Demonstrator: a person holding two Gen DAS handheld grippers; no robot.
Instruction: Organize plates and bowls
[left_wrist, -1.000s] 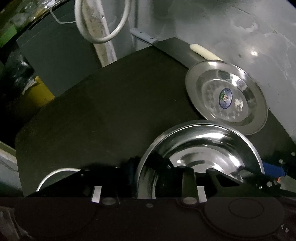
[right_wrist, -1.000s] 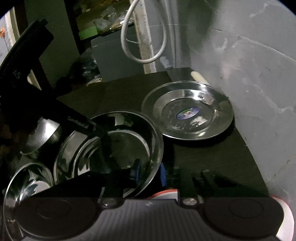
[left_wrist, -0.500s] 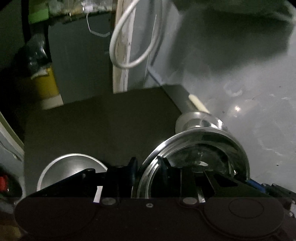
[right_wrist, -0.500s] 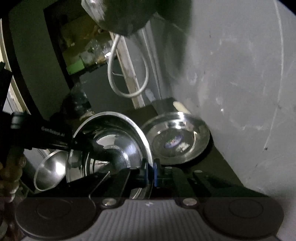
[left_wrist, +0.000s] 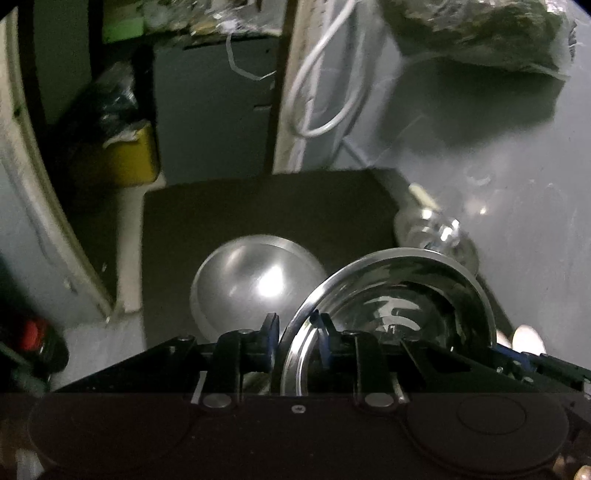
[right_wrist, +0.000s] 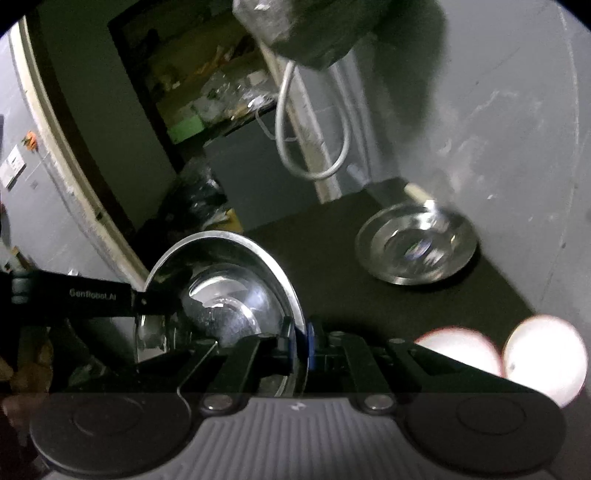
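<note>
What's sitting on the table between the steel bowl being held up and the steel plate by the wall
Nothing; in the right wrist view, only bare dark table separates the held bowl from the plate.

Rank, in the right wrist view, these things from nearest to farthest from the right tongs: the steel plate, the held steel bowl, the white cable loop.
1. Held steel bowl: rim clamped in the right tongs.
2. Steel plate: on the dark table, far right.
3. White cable loop: hanging behind the table.

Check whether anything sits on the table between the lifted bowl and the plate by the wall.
Nothing visible does: the dark table is bare between the lifted bowl and the plate.
</note>
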